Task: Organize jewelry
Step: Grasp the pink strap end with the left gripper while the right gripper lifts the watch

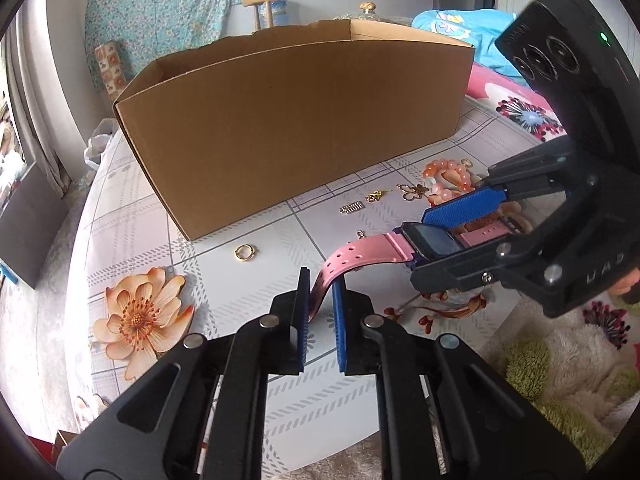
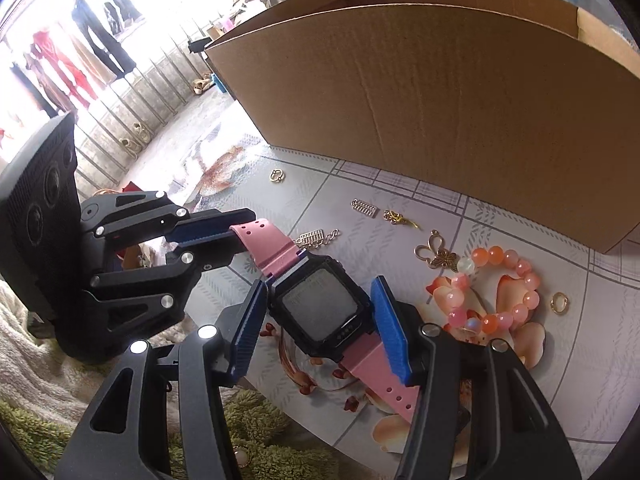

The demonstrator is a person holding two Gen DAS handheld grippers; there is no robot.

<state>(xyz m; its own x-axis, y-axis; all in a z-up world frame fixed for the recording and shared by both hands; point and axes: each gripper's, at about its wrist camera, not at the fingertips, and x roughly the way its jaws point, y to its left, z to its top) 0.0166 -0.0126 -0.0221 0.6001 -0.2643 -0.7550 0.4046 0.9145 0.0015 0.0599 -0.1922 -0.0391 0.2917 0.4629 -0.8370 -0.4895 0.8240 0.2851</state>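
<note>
A: State why two grippers hold one watch (image 2: pixel 320 312).

B: The right gripper (image 2: pixel 320 320) clamps the black case by its sides, jaws half spread to fit it. The left gripper (image 1: pixel 322 296) pinches the free end of the pink strap (image 1: pixel 340 264), jaws nearly together. Likely purpose: keep the strap straight above the tablecloth (image 1: pixel 240 288) for transfer to the cardboard box (image 1: pixel 296 132).

A: Legible markings?

B: None readable. The watch display is too faint; raised lettering on the right gripper body is unclear.
</note>
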